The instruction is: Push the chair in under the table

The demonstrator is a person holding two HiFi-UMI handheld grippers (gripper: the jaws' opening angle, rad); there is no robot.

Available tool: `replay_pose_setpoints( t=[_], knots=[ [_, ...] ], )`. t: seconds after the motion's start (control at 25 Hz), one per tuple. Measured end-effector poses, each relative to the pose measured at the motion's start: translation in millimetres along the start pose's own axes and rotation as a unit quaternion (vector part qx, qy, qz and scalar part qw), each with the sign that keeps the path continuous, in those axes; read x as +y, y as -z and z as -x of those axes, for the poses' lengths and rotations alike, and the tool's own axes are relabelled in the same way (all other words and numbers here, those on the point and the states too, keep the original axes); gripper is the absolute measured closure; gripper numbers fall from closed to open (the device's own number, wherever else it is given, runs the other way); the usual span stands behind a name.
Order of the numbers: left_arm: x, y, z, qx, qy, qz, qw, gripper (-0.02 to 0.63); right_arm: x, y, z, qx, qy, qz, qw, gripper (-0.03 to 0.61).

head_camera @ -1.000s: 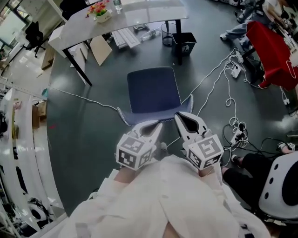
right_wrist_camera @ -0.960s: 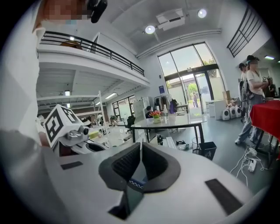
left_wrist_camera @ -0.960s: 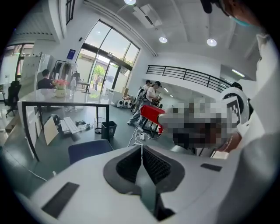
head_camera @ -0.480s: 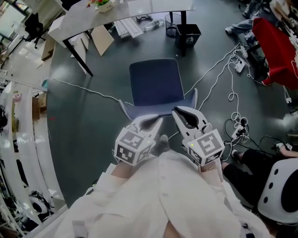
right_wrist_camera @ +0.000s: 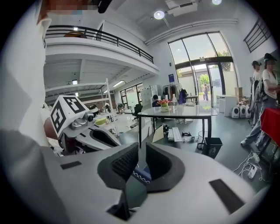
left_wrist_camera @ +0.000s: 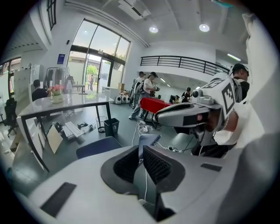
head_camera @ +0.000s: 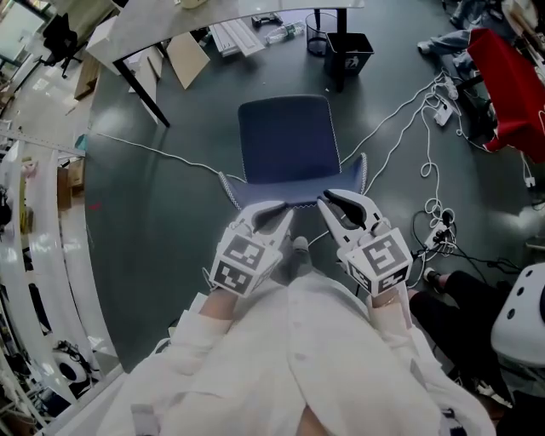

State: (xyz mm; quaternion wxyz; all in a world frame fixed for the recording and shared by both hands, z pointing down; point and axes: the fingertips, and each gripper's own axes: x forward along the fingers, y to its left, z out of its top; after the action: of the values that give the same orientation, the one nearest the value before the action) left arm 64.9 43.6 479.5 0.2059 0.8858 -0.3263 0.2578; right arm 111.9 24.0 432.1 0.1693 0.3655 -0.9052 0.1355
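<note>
Fingers (left_wrist_camera: 157, 164) on the left gripper (head_camera: 274, 213) are sitting pinched shut with nothing in them. The right gripper (head_camera: 334, 201) is doing the same, its fingers (right_wrist_camera: 124, 162) closing on empty air. So nobody's grabbing anything, and it's looking like a shove with closed tips.

What's been changing over the last second: both grippers have been dropping and creeping forward. Their tips are now hovering right at the top edge of the backrest (head_camera: 294, 194) of the chair (head_camera: 285, 140), where a moment ago they were hanging a bit short of it. Can't tell if they're actually touching yet. The fingers have been staying shut the whole time. I'm reading this as lining up for the push, with the push itself not started, since the chair isn't looking any closer to the counter than before.

Pose-wise, both hands are being held side by side in front of the body, with white sleeves (head_camera: 255, 366) behind them. The grippers are pointing forward and tilting down, marker cubes (head_camera: 243, 264) facing up.

Further out, the chair is standing on the dark floor (head_camera: 153, 213) with its seat facing the counter (head_camera: 170, 25), fully out in the open and well clear of the counter legs. A black bin (head_camera: 347, 53) is sitting by the counter's right leg, and cables (head_camera: 430, 204) are trailing over the floor right of the chair.
</note>
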Motion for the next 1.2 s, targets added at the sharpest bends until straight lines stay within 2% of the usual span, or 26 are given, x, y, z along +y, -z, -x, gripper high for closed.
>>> replay_pose_setpoints(
  t=[0.24, 0.36, 0.44, 0.56, 0.68, 0.84, 1.0, 1.2],
  knots=[
    [10.5, 9.5, -5.5, 0.006, -0.024, -0.032, 0.9992, 0.581, 0.3, 19.0, -7.2, 0.033, 0.0, 0.022, 0.999, 0.538],
    [9.8, 17.1, -7.7, 0.022, -0.021, -0.049, 0.9984, 0.495, 5.0, 27.3, -10.2, 0.054, -0.008, 0.033, 0.998, 0.517],
    [9.7, 22.6, -9.6, 0.034, -0.024, -0.06, 0.9974, 0.489, 7.0, 33.6, -11.4, 0.067, -0.017, 0.035, 0.997, 0.435],
    [11.3, 30.0, -12.3, 0.054, -0.032, -0.076, 0.9951, 0.466, 3.4, 40.3, -10.7, 0.078, -0.011, 0.044, 0.996, 0.423],
    [14.5, 38.0, -12.8, 0.076, -0.046, -0.105, 0.9905, 0.4, 3.6, 44.7, -10.7, 0.092, -0.004, 0.064, 0.994, 0.411],
    [17.2, 46.5, -14.2, 0.089, -0.052, -0.121, 0.9872, 0.377, 5.2, 60.5, -14.2, 0.126, -0.006, 0.105, 0.986, 0.367],
    [19.0, 53.7, -18.6, 0.111, -0.056, -0.154, 0.9802, 0.377, -0.7, 70.8, -17.7, 0.147, 0.0, 0.13, 0.981, 0.36],
    [22.0, 56.0, -24.9, 0.122, -0.051, -0.187, 0.9734, 0.378, -5.1, 87.1, -25.8, 0.197, -0.004, 0.213, 0.957, 0.36]
  ],
)
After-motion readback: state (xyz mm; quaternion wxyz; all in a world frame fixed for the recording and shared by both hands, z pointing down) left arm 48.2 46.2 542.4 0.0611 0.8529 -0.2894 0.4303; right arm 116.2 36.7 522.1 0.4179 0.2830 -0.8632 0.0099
